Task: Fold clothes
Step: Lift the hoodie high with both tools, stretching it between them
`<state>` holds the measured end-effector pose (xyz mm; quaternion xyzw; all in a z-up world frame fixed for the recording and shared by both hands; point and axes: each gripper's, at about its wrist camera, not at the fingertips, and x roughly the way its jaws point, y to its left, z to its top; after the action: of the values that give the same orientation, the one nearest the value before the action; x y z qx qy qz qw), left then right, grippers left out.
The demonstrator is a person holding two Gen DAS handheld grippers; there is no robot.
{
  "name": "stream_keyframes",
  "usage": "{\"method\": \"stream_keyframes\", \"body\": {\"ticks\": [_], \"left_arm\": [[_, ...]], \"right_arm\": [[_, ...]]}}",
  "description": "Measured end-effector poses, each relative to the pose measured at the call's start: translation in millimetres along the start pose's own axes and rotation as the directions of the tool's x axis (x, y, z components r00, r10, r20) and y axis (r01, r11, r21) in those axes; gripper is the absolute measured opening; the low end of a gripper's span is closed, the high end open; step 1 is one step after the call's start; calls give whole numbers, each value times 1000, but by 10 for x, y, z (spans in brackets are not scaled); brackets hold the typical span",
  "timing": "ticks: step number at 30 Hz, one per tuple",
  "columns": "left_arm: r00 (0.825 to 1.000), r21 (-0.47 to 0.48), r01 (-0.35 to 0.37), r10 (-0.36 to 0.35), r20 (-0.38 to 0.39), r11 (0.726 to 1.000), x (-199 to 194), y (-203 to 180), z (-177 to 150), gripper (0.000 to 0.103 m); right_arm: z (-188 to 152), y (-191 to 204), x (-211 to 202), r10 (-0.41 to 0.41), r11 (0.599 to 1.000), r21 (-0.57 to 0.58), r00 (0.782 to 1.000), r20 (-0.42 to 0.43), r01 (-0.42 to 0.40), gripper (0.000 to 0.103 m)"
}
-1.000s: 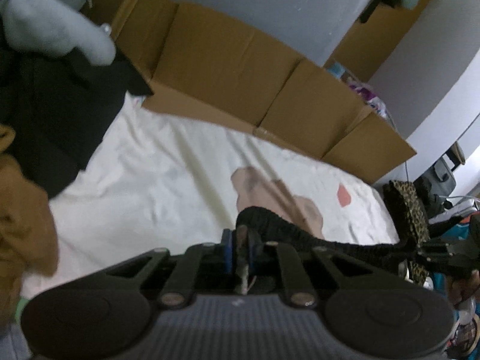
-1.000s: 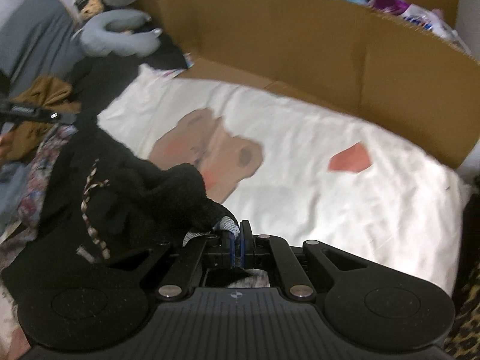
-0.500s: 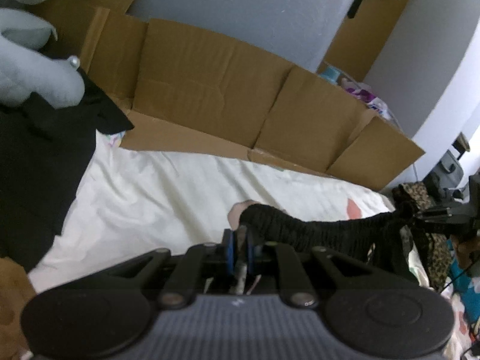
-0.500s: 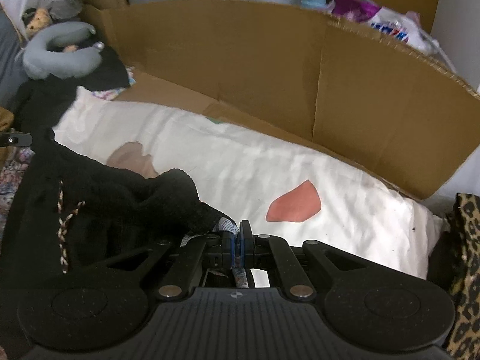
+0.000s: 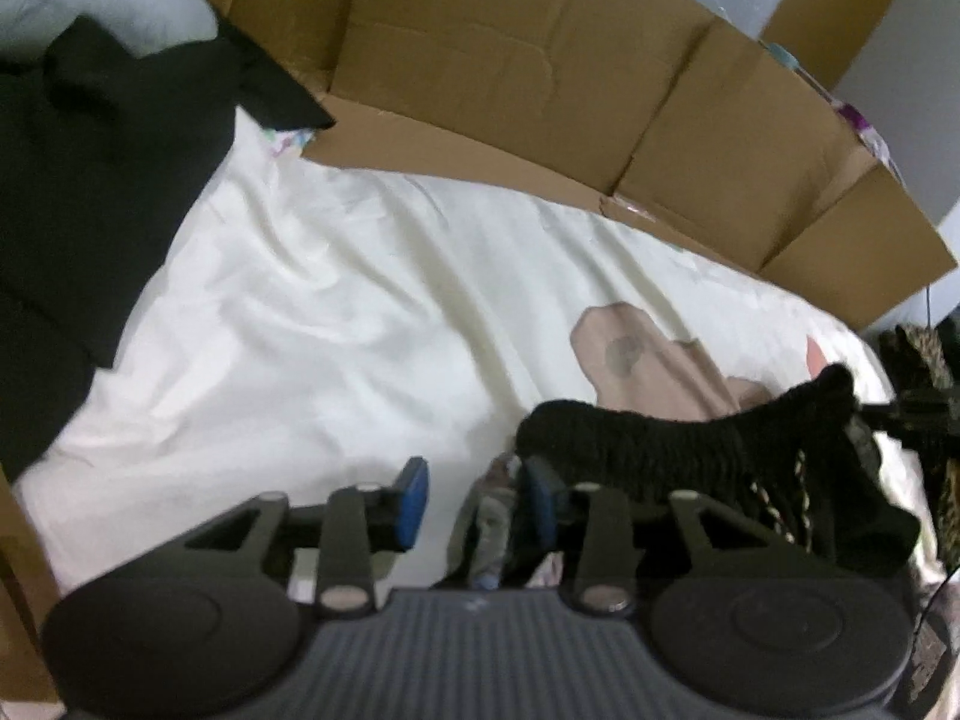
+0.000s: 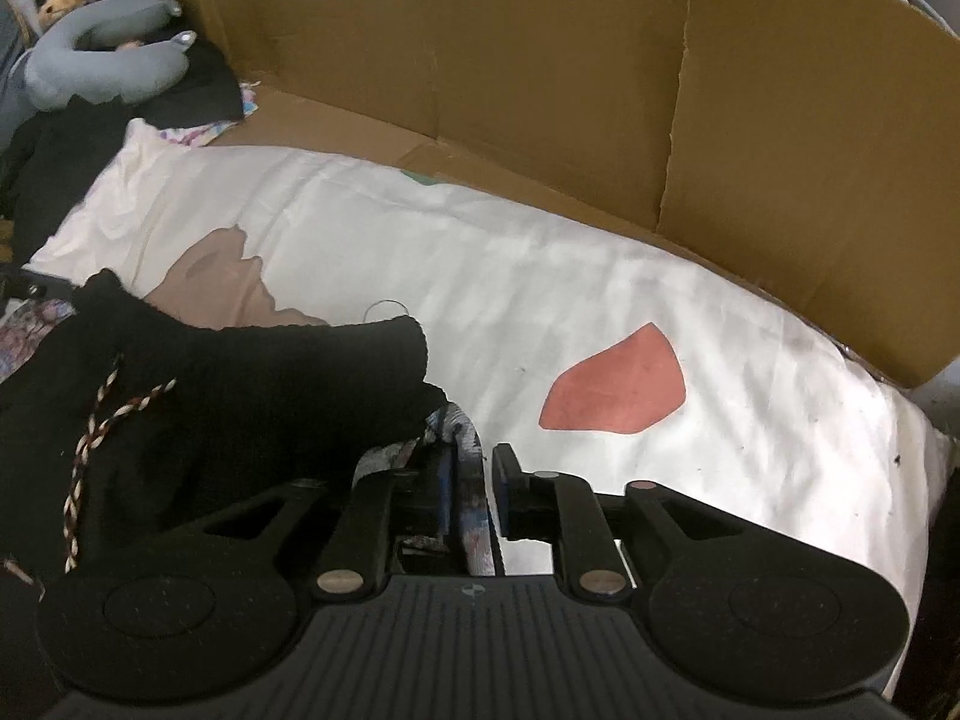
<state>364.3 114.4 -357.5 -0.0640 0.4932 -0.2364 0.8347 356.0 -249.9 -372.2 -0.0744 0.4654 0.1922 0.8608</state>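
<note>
Your black knit garment (image 6: pixel 240 396) is a thick, ribbed piece with a braided red-and-white cord (image 6: pixel 90 444) running down its left side. A patterned grey-white lining (image 6: pixel 462 438) shows at the edge nearest your right gripper. It hangs stretched between your two grippers, just above the bed. From the left camera it runs as a dark band (image 5: pixel 678 450) from the right-hand pad of your left gripper away to the right edge of the view.

Under it lies a cream sheet (image 6: pixel 540 276), creased, with a tan patch (image 5: pixel 654 360) and a coral patch (image 6: pixel 618 384) printed on it. A wall of brown cardboard (image 6: pixel 540 78) stands along the far side of the bed. At the far left corner sits a grey plush toy (image 6: pixel 102 66) on top of a black cloth (image 5: pixel 90 168), which spreads over the left part of the bed. Leopard-print fabric (image 5: pixel 924 360) shows at the far right of the left view.

Your left gripper (image 5: pixel 474 492) points across the sheet with its blue pads well apart. The garment's edge lies against the right pad only, so nothing is clamped there. Your right gripper (image 6: pixel 474 486) is low over the sheet with its fingers parted by a narrow gap. The lining strip hangs in that gap against the left pad, with daylight between it and the right pad (image 6: pixel 504 480), so it is not pinched.
</note>
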Motion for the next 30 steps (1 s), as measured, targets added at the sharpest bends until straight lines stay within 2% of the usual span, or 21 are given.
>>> {"method": "stream_keyframes", "body": {"ticks": [1, 4, 6, 7, 10, 12, 15, 18, 20, 22, 23, 24, 25, 26, 28, 30], "left_arm": [[1000, -15, 13, -13, 4, 1000, -13, 20, 14, 40], [998, -50, 60, -59, 32, 997, -52, 53, 42, 42], [996, -50, 86, -84, 26, 995, -35, 29, 28, 49], [996, -41, 90, -90, 13, 995, -1, 5, 15, 50], [997, 2, 75, -75, -32, 997, 104, -68, -40, 50], [997, 53, 64, -61, -57, 997, 157, -129, -93, 50], [996, 139, 40, -28, -88, 990, 239, -204, -176, 49], [994, 124, 43, -31, -102, 991, 261, -183, -134, 49], [993, 109, 49, -37, -113, 993, 277, -164, -94, 49], [992, 120, 54, -39, -122, 991, 301, -169, -78, 49], [991, 125, 56, -40, -126, 991, 312, -172, -70, 44], [989, 125, 72, -55, -135, 989, 321, -176, -69, 21], [986, 124, 94, -75, -146, 988, 329, -181, -70, 13], [987, 138, 92, -72, -144, 986, 318, -213, -75, 12], [992, 247, 61, -31, -126, 967, 269, -350, -105, 8], [995, 290, 48, -20, -100, 956, 200, -406, -96, 6]], "right_arm": [[0, -13, -30, 4, 1000, -8, 1000, 5, -4, 37], [14, -101, -118, 7, 1000, 28, 999, 48, -8, 47], [17, -162, -138, 41, 995, 87, 997, 72, -47, 52], [19, -179, -118, 68, 991, 109, 995, 73, -76, 55], [21, -117, -32, 126, 987, 94, 990, 58, -131, 57], [28, -50, 12, 147, 986, 70, 987, 57, -151, 62], [30, 108, 147, 104, 994, -22, 995, 10, -104, 63], [8, 260, 283, 42, 987, -156, 999, -32, -46, 63], [18, 261, 339, 40, 985, -164, 998, -41, -46, 63], [53, 224, 378, 59, 989, -131, 997, -45, -64, 61], [60, 213, 398, 70, 989, -124, 997, -45, -75, 60], [66, 202, 419, 80, 989, -118, 996, -45, -85, 49], [72, 192, 439, 91, 989, -112, 995, -45, -96, 36], [75, 196, 438, 94, 988, -116, 995, -45, -99, 30], [98, 214, 377, 85, 989, -121, 996, -27, -87, 14], [113, 248, 265, 62, 987, -148, 998, 12, -60, 11]]}}
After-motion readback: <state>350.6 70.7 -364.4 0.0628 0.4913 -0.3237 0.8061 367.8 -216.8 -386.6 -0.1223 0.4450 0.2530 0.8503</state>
